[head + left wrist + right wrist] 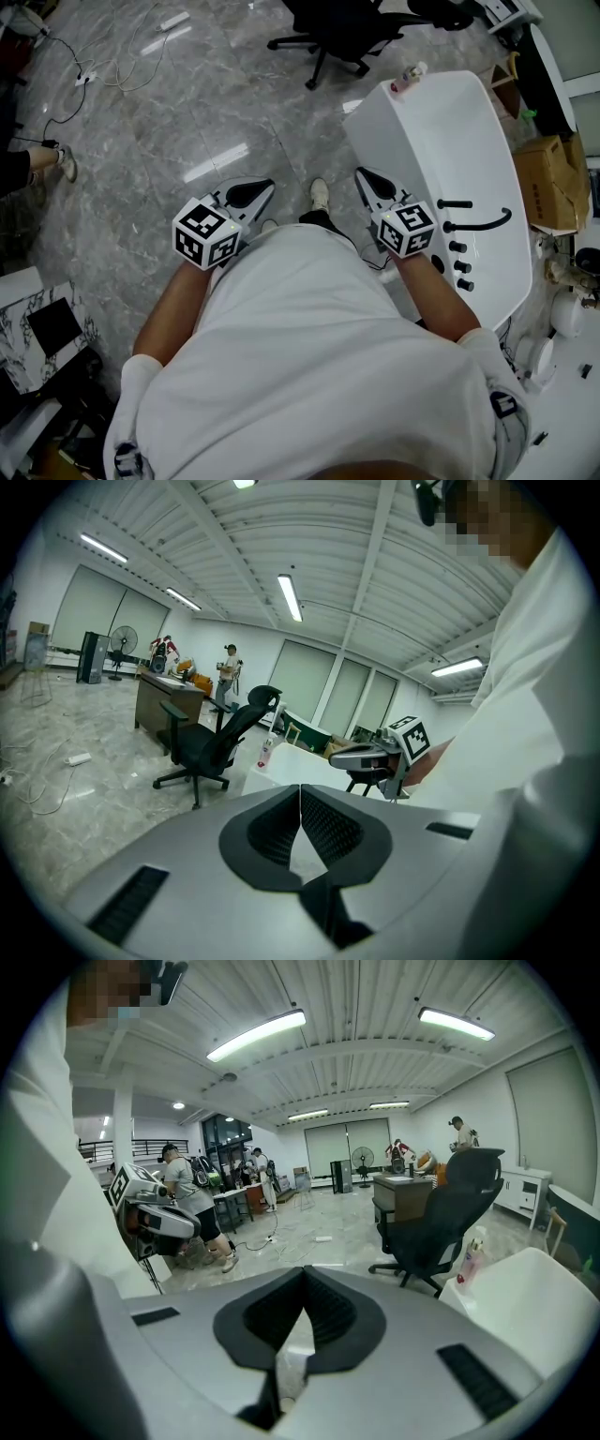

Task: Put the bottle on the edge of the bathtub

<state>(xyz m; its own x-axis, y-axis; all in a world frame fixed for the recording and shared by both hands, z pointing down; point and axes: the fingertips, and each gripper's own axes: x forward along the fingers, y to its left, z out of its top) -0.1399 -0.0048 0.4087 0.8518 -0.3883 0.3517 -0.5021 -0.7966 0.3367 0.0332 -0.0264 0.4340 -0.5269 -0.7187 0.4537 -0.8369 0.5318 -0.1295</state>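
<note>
Bottle (410, 79), pale with a pink label and white cap, is standing upright on the far-end rim of the white bathtub (427, 141). The left hand-held gripper (267, 187) and right hand-held gripper (362, 175) are hovering well apart from it, jaws closed and empty.

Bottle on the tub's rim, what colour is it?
The bottle is whitish with a pink label, clearest in the right gripper view.
</note>
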